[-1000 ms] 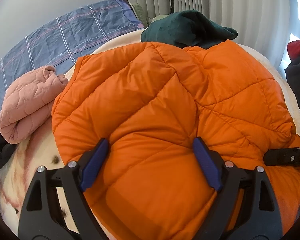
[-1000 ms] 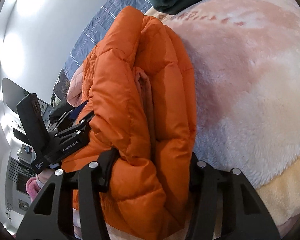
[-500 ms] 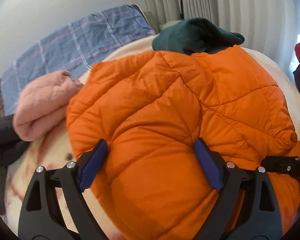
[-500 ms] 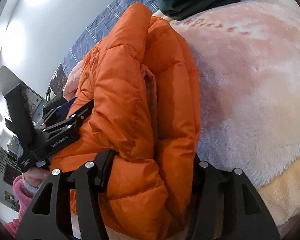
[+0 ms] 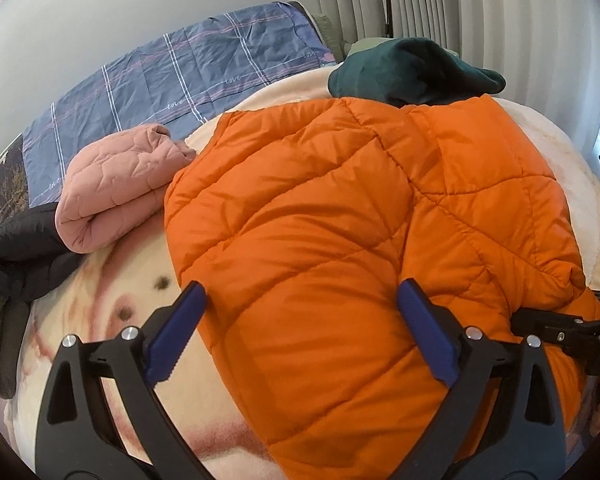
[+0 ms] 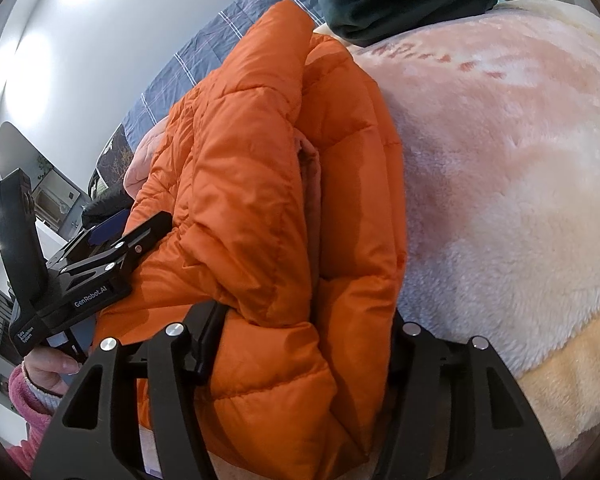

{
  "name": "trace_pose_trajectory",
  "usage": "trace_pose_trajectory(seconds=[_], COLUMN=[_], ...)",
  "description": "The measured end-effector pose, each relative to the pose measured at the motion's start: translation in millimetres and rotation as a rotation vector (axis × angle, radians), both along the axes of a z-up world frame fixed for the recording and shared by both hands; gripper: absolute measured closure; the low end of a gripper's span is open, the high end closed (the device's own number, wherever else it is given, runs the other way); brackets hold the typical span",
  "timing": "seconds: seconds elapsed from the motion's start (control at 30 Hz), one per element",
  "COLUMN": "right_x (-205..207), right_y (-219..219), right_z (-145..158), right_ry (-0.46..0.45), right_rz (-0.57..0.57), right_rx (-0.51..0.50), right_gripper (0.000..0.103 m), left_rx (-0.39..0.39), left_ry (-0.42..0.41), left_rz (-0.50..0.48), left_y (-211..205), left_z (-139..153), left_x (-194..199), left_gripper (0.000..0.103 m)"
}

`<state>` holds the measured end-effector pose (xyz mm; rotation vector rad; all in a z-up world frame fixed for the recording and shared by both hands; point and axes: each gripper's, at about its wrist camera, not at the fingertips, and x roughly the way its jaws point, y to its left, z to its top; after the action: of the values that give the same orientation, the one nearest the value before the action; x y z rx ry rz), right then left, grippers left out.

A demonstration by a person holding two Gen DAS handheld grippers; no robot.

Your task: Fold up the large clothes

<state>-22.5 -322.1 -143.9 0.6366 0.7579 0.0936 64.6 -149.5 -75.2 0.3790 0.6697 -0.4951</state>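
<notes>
Left gripper (image 5: pixel 300 320) has just opened off the orange jacket (image 5: pixel 360 220) on the fleece blanket (image 6: pixel 500 160); right gripper (image 6: pixel 300 340) clamps it.

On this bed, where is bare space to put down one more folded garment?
Free: the plush cream-pink blanket right of the orange puffer jacket, and the near-left patch below the folded pink quilted garment. Crowded: the far end, by the dark green garment.

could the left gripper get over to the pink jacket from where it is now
Probably yes. The left gripper has just been opening around the orange jacket, its left pad clear of the fabric. Bare blanket lies between it and the pink jacket.
</notes>
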Motion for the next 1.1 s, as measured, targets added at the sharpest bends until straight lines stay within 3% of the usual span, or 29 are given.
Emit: trace_pose_trajectory(seconds=[0.2, 0.3, 0.4, 0.5, 0.67, 0.73, 0.77, 0.8, 0.87, 0.9, 0.97, 1.1], right_x=[-1, -2, -3, -4, -4, -4, -4, -4, -7, -8, -7, 13], right_y=[0, -1, -2, -1, -1, 0, 1, 3, 6, 7, 8, 7], right_z=[0, -1, -1, -1, -2, 0, 2, 7, 20, 26, 47, 99], right_ry=[-0.003, -0.007, -0.013, -0.017, -0.017, -0.02, -0.027, -0.044, -0.084, -0.099, -0.158, -0.281], right_rz=[0.0, 0.0, 0.0, -0.002, -0.006, -0.002, 0.009, 0.023, 0.043, 0.048, 0.053, 0.065], right_rx=[0.002, 0.006, 0.005, 0.002, -0.005, -0.011, -0.026, -0.043, -0.078, -0.093, -0.136, -0.254], right_gripper=[0.044, 0.044, 0.043, 0.042, 0.04, 0.04, 0.043, 0.05, 0.064, 0.07, 0.073, 0.073], left_rx=[-0.032, -0.168, -0.362, -0.429, -0.506, -0.586, -0.649, -0.685, -0.669, -0.648, -0.602, -0.602], left_ry=[0.024, 0.079, 0.229, 0.338, 0.401, 0.513, 0.613, 0.648, 0.589, 0.552, 0.452, 0.304], left_rz=[0.002, 0.081, 0.137, 0.119, 0.116, 0.095, 0.062, 0.046, -0.003, -0.02, -0.073, -0.121], left_y=[4, 28, 61, 69, 71, 71, 69, 67, 60, 56, 46, 35], left_z=[1, 5, -2, -14, -26, -43, -56, -61, -50, -41, -12, 53], left_x=[5, 27, 61, 74, 77, 86, 94, 98, 96, 92, 85, 94], left_gripper=[0.002, 0.002, 0.002, 0.002, 0.002, 0.002, 0.002, 0.002, 0.023, 0.028, 0.043, 0.046])
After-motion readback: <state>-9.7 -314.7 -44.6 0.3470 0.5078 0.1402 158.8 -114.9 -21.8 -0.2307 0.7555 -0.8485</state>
